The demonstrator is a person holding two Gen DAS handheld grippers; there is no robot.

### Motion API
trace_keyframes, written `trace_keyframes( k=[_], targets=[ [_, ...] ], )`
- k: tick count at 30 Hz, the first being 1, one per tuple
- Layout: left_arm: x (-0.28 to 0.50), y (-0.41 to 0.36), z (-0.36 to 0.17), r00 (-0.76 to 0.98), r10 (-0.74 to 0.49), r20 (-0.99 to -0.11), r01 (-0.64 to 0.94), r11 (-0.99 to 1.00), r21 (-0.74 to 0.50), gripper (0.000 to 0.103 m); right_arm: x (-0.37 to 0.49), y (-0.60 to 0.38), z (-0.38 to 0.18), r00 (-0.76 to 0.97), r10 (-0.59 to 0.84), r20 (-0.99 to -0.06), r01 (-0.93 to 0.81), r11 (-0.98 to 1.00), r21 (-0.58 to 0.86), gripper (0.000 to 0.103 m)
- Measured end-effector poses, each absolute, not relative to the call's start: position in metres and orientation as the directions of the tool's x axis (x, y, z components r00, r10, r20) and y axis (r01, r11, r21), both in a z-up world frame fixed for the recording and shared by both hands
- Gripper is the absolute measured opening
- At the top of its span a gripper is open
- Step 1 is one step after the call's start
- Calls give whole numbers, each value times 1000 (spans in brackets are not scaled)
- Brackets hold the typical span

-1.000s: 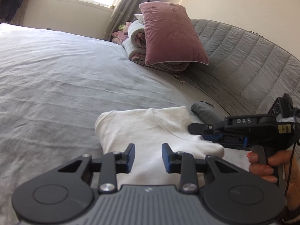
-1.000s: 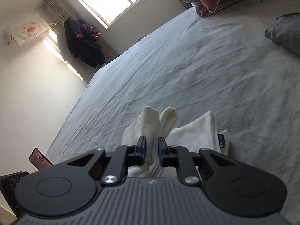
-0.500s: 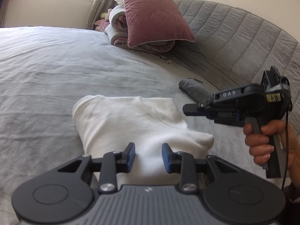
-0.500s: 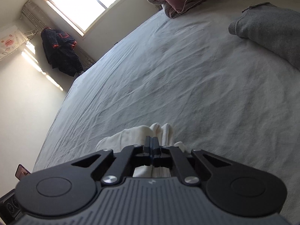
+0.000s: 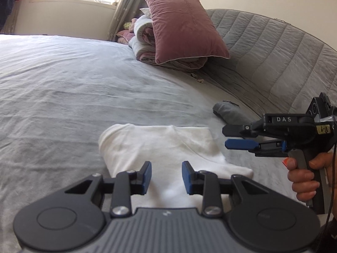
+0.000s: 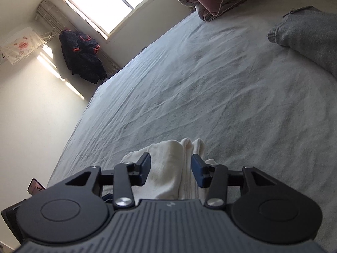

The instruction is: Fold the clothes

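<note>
A folded white garment [image 5: 160, 145] lies on the grey bed sheet [image 5: 63, 97]. My left gripper [image 5: 166, 174] hovers over its near edge, jaws apart, with the cloth below them and nothing pinched. My right gripper [image 6: 171, 167] is opening; the garment's bunched white folds [image 6: 168, 164] lie loose between its pads. In the left wrist view the right gripper [image 5: 226, 137] shows side-on at the garment's right end, held by a hand [image 5: 303, 179]. A rolled grey garment [image 5: 229, 112] lies beyond it, seen also as the grey garment [image 6: 305, 38] at the right edge.
A mauve pillow [image 5: 185, 25] leans on a folded quilt [image 5: 145, 42] against the padded grey headboard [image 5: 273, 52]. A dark jacket [image 6: 82, 57] hangs beside the window. A phone [image 6: 35, 189] stands off the bed's near left corner.
The right gripper was shut tight on the white folds half a second ago; its jaws now stand apart around them. The left gripper's jaws have kept their gap.
</note>
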State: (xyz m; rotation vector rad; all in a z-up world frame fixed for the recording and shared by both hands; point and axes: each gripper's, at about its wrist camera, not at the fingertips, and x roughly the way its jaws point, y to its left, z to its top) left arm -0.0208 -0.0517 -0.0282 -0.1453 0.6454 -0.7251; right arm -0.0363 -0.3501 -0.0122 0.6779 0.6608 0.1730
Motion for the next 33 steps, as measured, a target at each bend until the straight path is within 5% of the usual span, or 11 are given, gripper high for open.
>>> trace_keyframes(
  k=[3, 6, 10, 23, 33],
  targets=[
    [-20, -52, -31, 575, -645, -504, 560, 759, -332, 31, -28, -343, -21, 775, 336, -534, 66, 798, 599, 42],
    [-24, -56, -31, 584, -639, -501, 574, 761, -302, 31, -22, -331, -26, 764, 328, -556, 46, 832, 553, 19],
    [-28, -60, -29, 593, -636, -494, 595, 759, -263, 31, -25, -322, -17, 791, 287, -540, 22, 870, 493, 11],
    [-42, -67, -30, 549, -680, -485, 666, 707, -237, 31, -23, -321, -19, 799, 197, -568, 68, 909, 411, 10],
    [-46, -80, -38, 524, -701, -484, 691, 682, -239, 31, -35, -324, -6, 817, 296, -494, -63, 899, 434, 17]
  ],
)
